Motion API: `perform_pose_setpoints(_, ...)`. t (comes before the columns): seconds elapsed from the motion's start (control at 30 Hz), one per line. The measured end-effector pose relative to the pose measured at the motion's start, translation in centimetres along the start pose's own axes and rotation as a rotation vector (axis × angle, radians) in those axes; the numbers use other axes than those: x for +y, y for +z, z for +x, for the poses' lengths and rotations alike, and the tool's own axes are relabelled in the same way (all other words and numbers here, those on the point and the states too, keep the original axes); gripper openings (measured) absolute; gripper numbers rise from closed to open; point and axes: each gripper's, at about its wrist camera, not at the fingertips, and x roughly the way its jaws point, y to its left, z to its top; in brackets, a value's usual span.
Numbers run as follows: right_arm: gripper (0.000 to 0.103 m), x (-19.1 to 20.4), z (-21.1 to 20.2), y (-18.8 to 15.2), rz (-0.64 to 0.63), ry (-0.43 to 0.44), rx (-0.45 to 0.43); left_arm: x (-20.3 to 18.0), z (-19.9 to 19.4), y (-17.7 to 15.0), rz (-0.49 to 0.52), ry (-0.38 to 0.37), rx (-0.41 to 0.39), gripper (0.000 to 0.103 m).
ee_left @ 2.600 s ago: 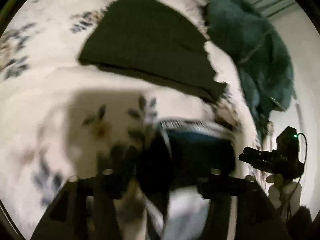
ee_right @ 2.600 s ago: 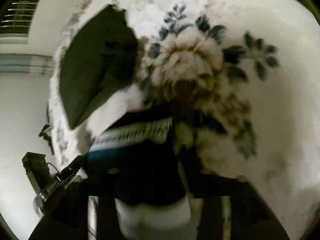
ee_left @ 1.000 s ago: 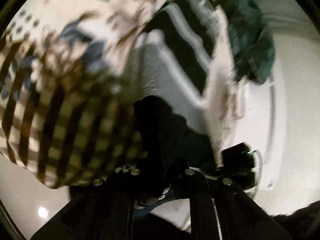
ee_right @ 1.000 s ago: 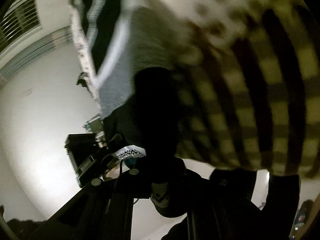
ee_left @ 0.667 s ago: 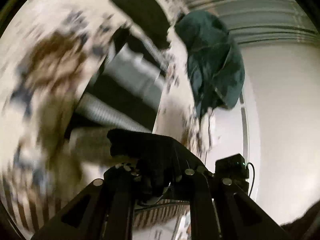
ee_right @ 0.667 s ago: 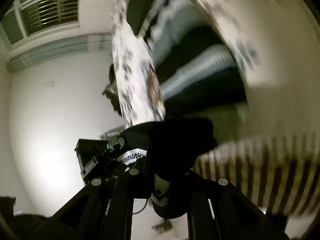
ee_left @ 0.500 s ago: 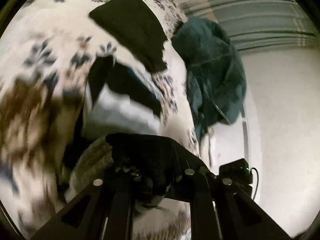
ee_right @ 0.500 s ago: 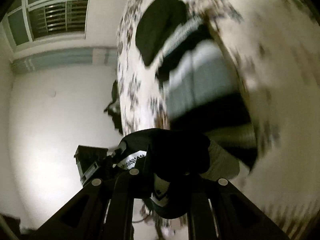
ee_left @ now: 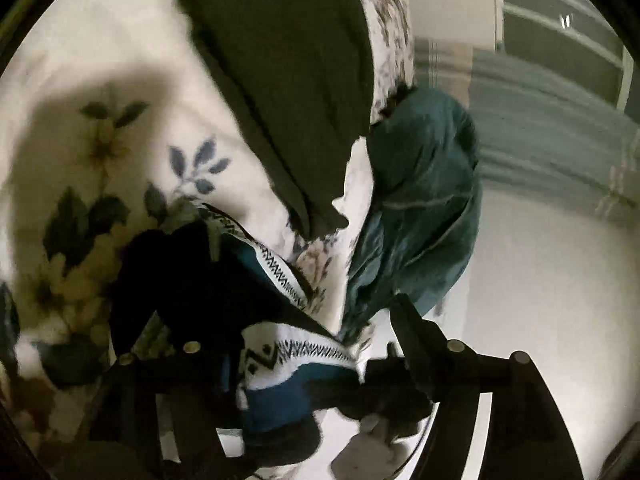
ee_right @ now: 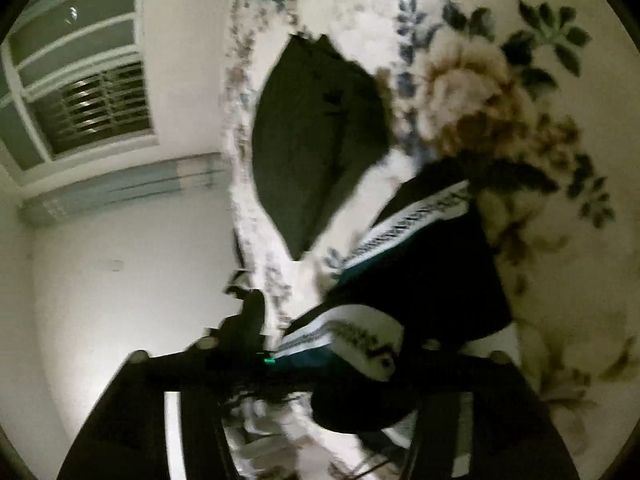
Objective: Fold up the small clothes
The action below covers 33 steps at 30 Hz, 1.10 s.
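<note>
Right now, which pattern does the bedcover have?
White with blue and brown flowers; the bedcover shows best in the right wrist view.

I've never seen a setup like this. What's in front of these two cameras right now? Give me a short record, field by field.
surface: bed with a floral bedspread
garment being handled: dark sweater with white zigzag bands and teal trim, lying bunched on the bedspread
already folded: dark green cloth, flat, farther up the bed
also there: teal garment hanging off the bed's edge
left fingers: spread wide, sweater between them
right fingers: apart, sweater bunched between them; grip unclear
picture quality: dim, somewhat blurred
</note>
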Motion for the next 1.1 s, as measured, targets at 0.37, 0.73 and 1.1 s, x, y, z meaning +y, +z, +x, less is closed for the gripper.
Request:
perform_pose_setpoints(0.37,0.063,-0.9,0.9,2.6,0.075,0.021,-0.058,0.3,2.9,4.4,-0.105,-0.031,-0.034,0.076)
perform_pose_setpoints(0.73,0.063,3.2,0.5,3.5,-0.160,-0.357,-0.082,-5.5,3.7,5.9,0.384,0.459,-0.030,0.076)
perform_pose_setpoints(1.1,0.008,2.5,3.4,2.4,-0.314,-0.647,-0.075,-3.8,8.1,5.5,0.565,0.635,0.069,0.009)
